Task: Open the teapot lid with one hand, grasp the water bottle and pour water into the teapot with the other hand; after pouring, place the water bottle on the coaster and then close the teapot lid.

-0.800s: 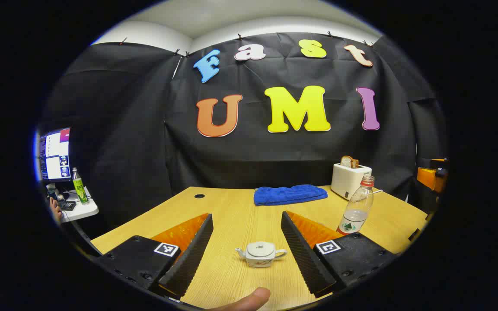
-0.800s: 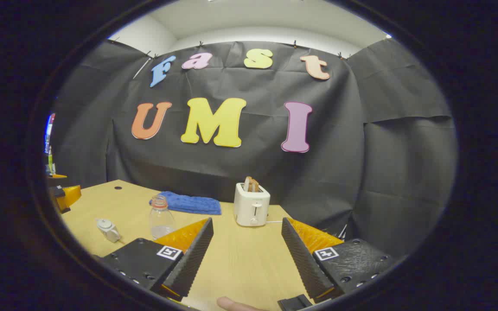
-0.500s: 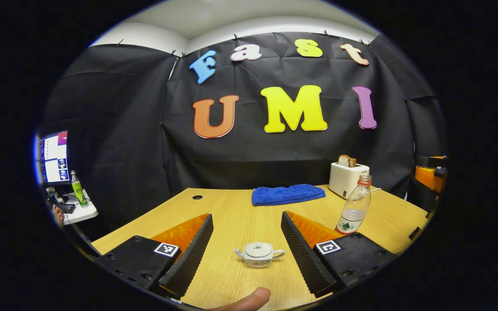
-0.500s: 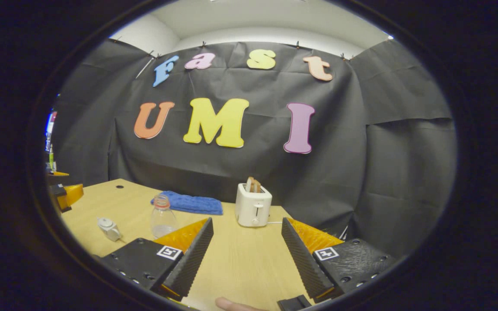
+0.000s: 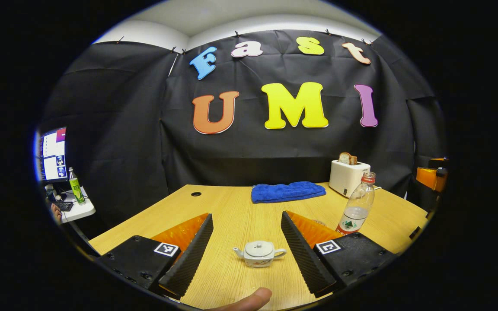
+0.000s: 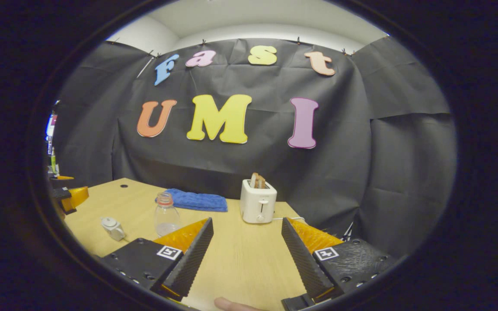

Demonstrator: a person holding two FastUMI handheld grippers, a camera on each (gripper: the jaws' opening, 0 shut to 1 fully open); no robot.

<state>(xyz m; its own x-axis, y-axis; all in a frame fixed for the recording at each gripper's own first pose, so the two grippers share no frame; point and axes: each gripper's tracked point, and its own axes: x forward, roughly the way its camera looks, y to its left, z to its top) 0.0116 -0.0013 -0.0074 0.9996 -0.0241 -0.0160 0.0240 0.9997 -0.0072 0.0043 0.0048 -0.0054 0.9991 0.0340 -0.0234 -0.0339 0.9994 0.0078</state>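
A small white teapot (image 5: 260, 254) with its lid on stands on the wooden table (image 5: 236, 203), just beyond and between the fingers of my left gripper (image 5: 245, 215), which is open and holds nothing. A clear water bottle (image 5: 357, 205) with a red neck ring and no cap stands upright to the right of it, a little water inside. In the right gripper view the teapot (image 6: 113, 228) and the bottle (image 6: 165, 214) sit far left. My right gripper (image 6: 247, 221) is open over bare table, well right of the bottle.
A blue towel (image 5: 287, 191) lies at the table's back, and a white toaster (image 6: 257, 203) holding bread stands at the back right. A side desk with a monitor (image 5: 52, 153) and a green bottle (image 5: 75, 185) is off to the left. A thumb (image 5: 249, 298) shows below.
Both views drift slightly. In the right gripper view the bottle, teapot and toaster slide a little to the right. Both grippers stay open and nothing on the table has moved.
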